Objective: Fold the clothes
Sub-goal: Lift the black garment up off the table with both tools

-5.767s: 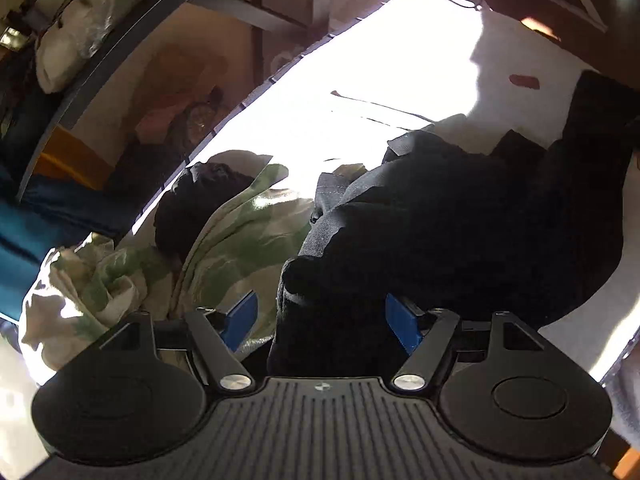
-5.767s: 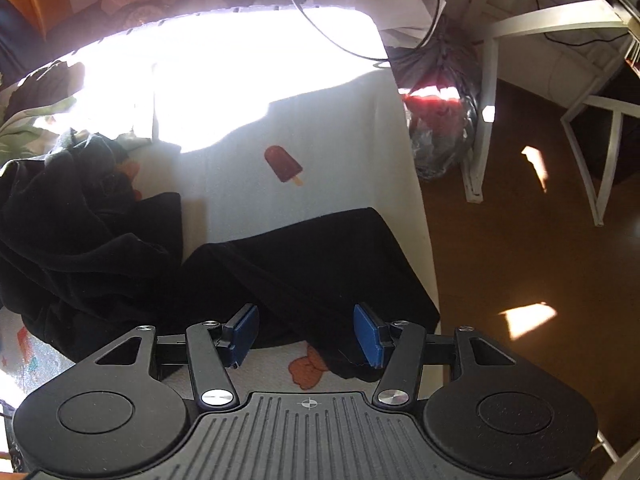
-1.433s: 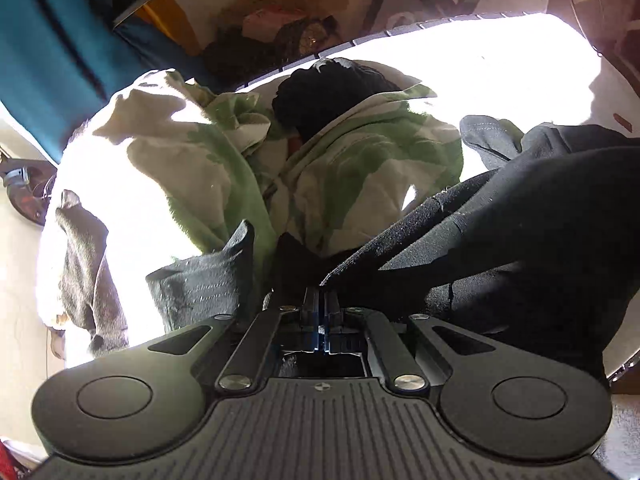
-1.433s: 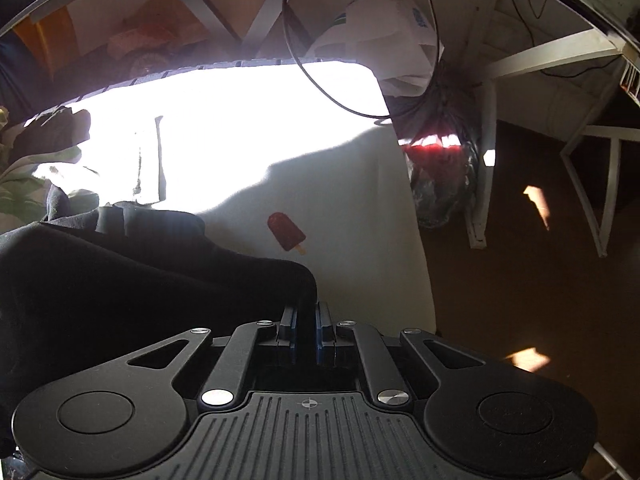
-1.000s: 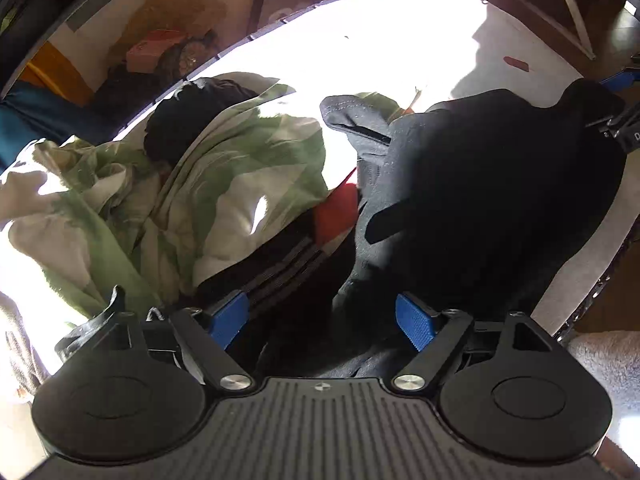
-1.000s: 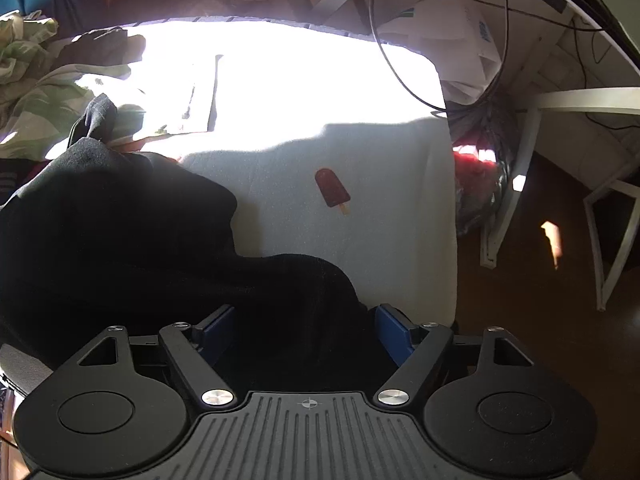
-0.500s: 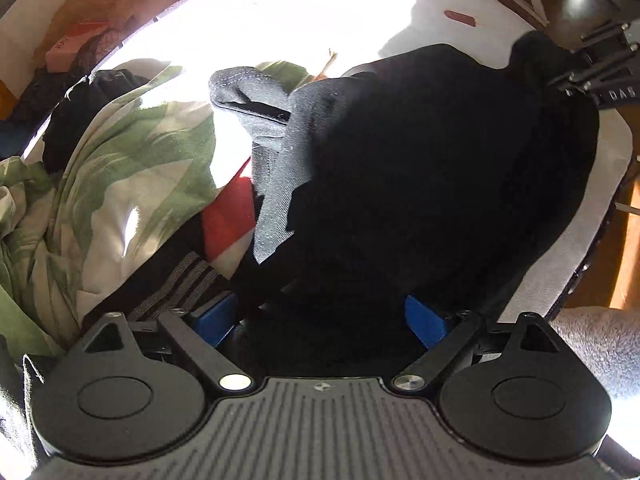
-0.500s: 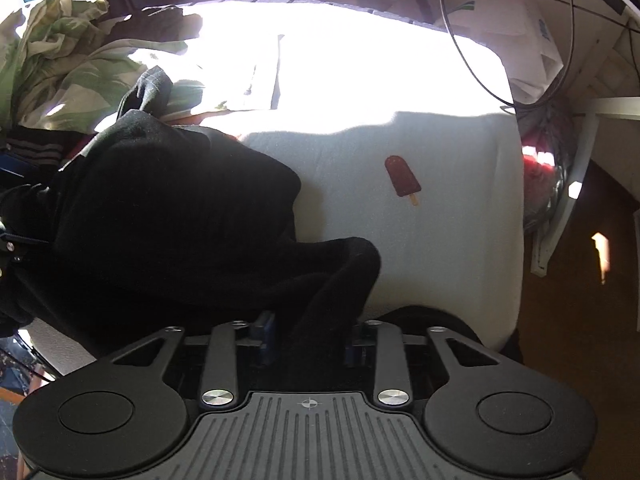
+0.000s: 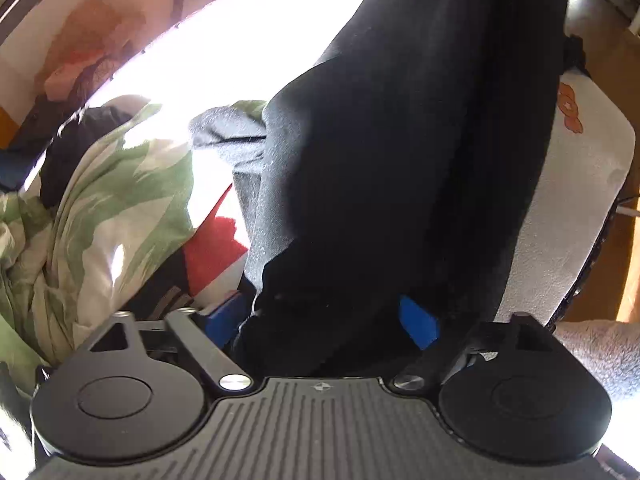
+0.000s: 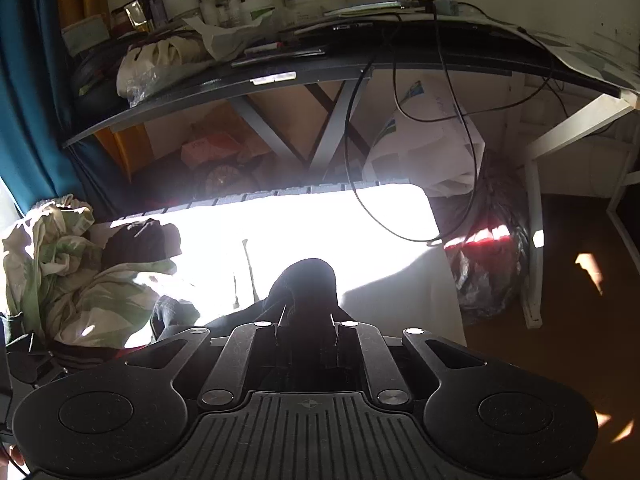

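Note:
A black garment (image 9: 400,140) hangs stretched from the top of the left wrist view down to my left gripper (image 9: 320,318). Its lower edge lies bunched between the blue pads (image 9: 418,322). The jaws are closing and still stand wide around the cloth. In the right wrist view my right gripper (image 10: 306,324) is shut on a bunch of the same black garment (image 10: 308,280), which pokes out past the fingertips. It is held up above the sunlit white table cover (image 10: 320,224).
A green-and-white crumpled cloth (image 9: 100,208) and a grey garment (image 9: 228,132) lie left of the black one. A cluttered dark desk (image 10: 360,68) with hanging cables stands behind the table. A dark bag (image 10: 488,280) and white chair legs (image 10: 536,240) are on the floor at right.
The right gripper shut on the black garment's corner and rose, pulling the cloth up off the table. The left gripper came down over the garment's near edge, with its jaws slightly narrower.

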Demonstrator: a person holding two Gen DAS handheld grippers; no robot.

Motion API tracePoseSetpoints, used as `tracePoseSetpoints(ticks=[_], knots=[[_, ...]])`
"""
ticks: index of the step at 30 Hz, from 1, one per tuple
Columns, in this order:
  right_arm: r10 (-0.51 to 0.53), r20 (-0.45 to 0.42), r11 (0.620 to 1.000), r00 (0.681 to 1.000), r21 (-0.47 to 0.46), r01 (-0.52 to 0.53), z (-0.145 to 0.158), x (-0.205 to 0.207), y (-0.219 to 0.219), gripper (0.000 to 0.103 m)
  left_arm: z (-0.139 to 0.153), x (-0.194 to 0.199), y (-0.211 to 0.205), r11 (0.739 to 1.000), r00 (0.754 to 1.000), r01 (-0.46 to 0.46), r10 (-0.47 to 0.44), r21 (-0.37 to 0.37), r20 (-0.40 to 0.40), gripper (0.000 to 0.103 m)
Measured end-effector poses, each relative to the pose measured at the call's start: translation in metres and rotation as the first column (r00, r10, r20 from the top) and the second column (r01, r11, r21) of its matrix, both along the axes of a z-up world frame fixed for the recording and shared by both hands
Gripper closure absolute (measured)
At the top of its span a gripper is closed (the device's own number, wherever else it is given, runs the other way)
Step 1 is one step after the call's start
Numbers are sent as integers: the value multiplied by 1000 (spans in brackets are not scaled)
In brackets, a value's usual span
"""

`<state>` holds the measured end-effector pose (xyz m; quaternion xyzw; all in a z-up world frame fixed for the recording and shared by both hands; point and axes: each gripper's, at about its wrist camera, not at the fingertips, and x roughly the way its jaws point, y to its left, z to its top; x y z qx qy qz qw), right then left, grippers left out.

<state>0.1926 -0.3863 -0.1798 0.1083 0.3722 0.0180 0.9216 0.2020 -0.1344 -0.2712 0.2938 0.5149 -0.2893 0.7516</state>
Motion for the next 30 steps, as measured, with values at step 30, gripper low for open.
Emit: tracePoseSetpoints(ticks=[30], knots=[[27,455,976,890,181,-122,234,-95,38,95,336,-91,162,504,731,-264,661,-823,170,93]])
